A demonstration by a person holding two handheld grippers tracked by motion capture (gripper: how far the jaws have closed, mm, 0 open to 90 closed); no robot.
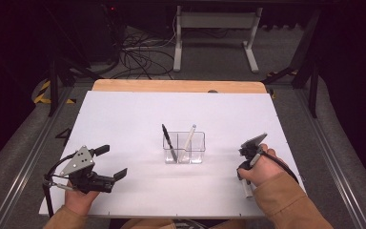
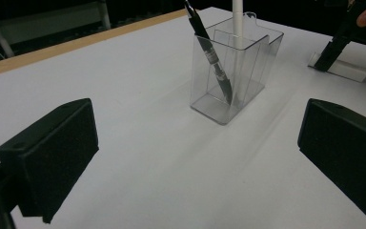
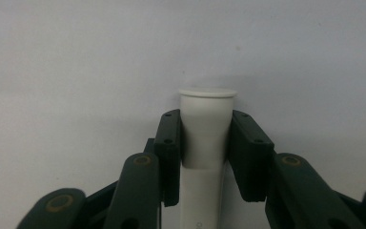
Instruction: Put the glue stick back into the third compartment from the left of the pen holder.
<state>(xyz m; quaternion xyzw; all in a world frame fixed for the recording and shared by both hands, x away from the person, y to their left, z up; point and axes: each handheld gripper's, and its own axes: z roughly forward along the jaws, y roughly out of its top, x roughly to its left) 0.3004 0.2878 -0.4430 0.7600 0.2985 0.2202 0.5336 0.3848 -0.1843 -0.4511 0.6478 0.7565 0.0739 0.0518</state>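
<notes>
A clear two-compartment holder (image 1: 184,148) (image 2: 250,62) stands mid-table on the white sheet. A black pen (image 1: 168,142) (image 2: 209,52) leans in one compartment, and a white pen (image 1: 188,137) (image 2: 237,14) stands in the other. My left gripper (image 1: 112,162) (image 2: 195,157) rests open at the front left, pointing at the holder, with nothing between its jaws. At the front right, my right gripper (image 1: 244,171) (image 3: 205,143) points down at the table. Its pads (image 3: 169,143) press on both sides of a white capped marker (image 3: 206,114) (image 1: 247,188) (image 2: 345,69) that lies on the sheet.
The white sheet (image 1: 124,119) covers a wooden tabletop (image 1: 171,86) whose far edge shows. Beyond it are a white table frame (image 1: 214,28) and floor cables (image 1: 138,57). Metal rails (image 1: 24,157) run along both sides.
</notes>
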